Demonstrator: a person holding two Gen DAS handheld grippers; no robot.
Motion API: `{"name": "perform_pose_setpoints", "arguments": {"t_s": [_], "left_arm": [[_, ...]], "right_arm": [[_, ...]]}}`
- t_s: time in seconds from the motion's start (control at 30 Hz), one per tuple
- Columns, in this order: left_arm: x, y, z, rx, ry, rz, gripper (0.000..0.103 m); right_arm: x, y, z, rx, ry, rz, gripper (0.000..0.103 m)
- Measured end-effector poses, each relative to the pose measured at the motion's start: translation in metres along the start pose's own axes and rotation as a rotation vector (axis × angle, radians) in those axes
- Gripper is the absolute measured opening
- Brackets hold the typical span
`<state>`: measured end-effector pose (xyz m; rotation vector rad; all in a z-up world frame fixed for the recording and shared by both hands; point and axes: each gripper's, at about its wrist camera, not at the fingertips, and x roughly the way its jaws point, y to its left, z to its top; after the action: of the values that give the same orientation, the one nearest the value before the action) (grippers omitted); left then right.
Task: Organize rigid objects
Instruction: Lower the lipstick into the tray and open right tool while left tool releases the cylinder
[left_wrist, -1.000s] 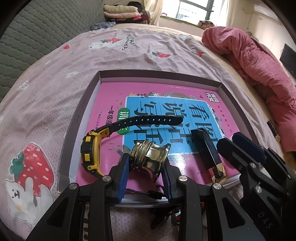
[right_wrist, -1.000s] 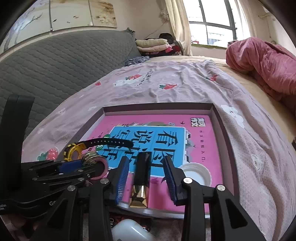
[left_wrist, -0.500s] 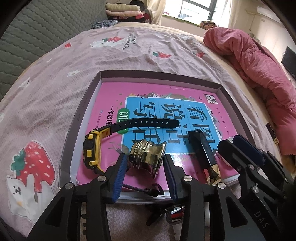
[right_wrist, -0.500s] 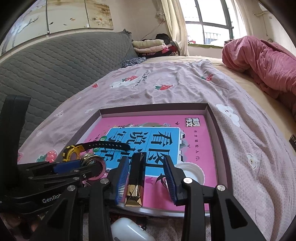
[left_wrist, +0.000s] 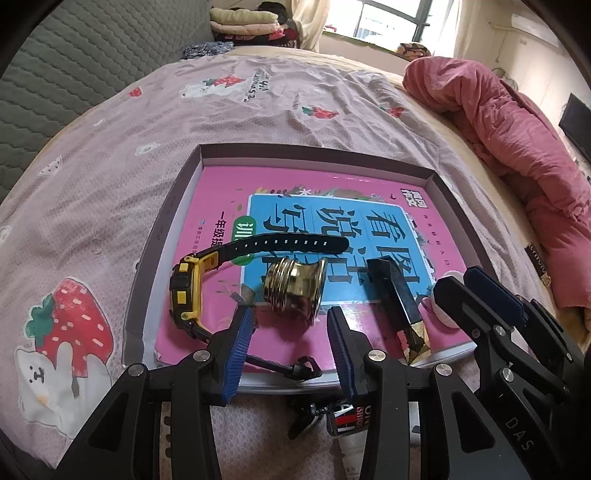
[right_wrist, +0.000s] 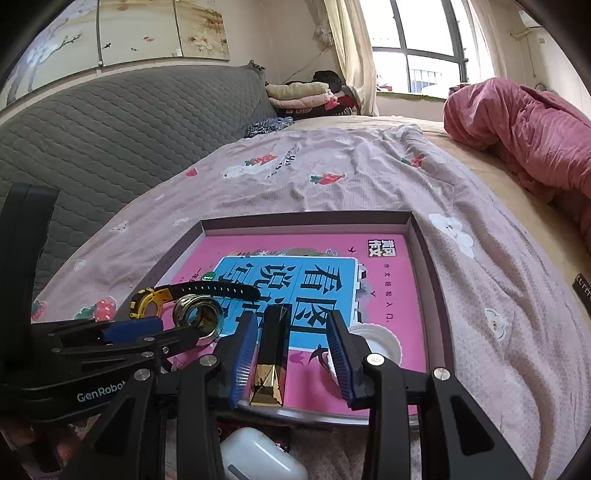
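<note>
Four things already lie in the tray (left_wrist: 168, 236): watch (left_wrist: 184, 291), brass spool (left_wrist: 295, 288) at 12 o'clock of the open, empty left tongs (left_wrist: 290, 345), black-gold tube (right_wrist: 271, 350) between the open right tongs (right_wrist: 291, 354), white lid (right_wrist: 376, 338). An earbud case (right_wrist: 258, 458) is left outside.

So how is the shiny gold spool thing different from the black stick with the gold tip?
The gold spool is short, round and gold all over; the black stick is long, slim and four-sided, gold only at its faceted near end. The spool is hollow, with a hole through its middle, while the stick looks solid. Both lie on the pink book inside the tray, each just ahead of an open gripper.
</note>
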<state>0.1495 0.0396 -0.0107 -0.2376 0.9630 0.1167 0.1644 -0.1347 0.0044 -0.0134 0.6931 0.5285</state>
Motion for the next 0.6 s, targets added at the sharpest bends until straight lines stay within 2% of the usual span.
{"name": "perform_pose_setpoints", "arguments": {"t_s": [0.53,0.6], "left_arm": [[-0.016,-0.001,-0.006,0.009,-0.008,-0.009,0.043],[-0.018,-0.001,-0.007,0.011,-0.013,-0.01,0.043]], "right_arm": [[-0.019,-0.002,0.001,-0.02,-0.054,-0.015,0.045],[-0.022,-0.002,0.002,-0.021,-0.063,-0.014,0.05]]}}
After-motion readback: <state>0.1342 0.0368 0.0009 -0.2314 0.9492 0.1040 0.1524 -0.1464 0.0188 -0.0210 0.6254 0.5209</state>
